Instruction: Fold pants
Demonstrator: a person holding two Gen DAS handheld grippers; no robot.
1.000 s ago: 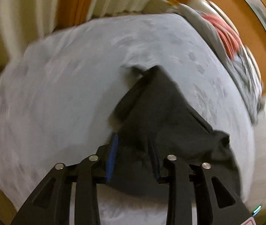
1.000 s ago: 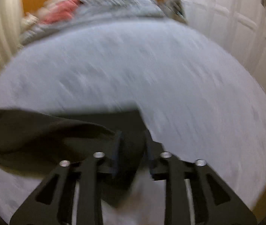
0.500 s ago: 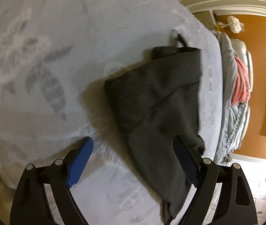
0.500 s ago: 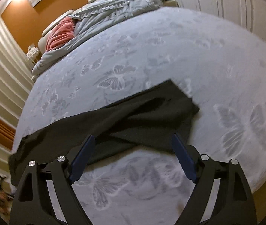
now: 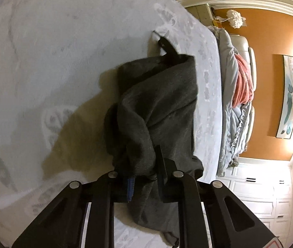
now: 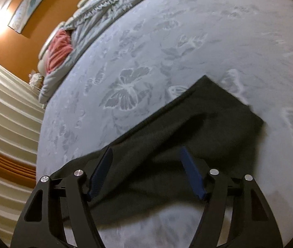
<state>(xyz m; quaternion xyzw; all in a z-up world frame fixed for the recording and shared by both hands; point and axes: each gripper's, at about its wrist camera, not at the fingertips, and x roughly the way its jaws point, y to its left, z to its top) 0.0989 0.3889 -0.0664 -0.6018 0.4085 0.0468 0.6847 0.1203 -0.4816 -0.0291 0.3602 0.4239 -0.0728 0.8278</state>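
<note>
A: Where do we stand w/ the pants (image 5: pixel 163 111)?

B: Dark grey, partly folded, lying on the butterfly-print bed cover (image 5: pixel 53 47). In the left wrist view they run away from us toward the rumpled grey duvet (image 5: pixel 229 111), w/ a strap or drawstring poking out at the far end.

A: Left gripper (image 5: pixel 144 177)?

B: Jaws have just been closing & are now clenched on a bunched handful of the cloth at the near edge. Fabric humps up between the fingers, blue pad barely showing.

A: Right gripper (image 6: pixel 148 171)?

B: Released. Jaws have just been narrowing but stand apart, blue pads (image 6: pixel 103 169) hovering over the pants (image 6: pixel 198 136) near their squared end. We judge no pinch yet; cloth lies under the gap, whether a pad brushes it we can't tell.

A: So the step?

B: Re-grasp for the next fold, we reckon. One side caught, other side pending.

A: Next move calls for?

B: Right needs to come down & nip the edge, both layers if poss. Then lift both ends together & carry them over evenly. Risk: left has a wad, not a clean edge, so the fold may come out lumpy.
</note>
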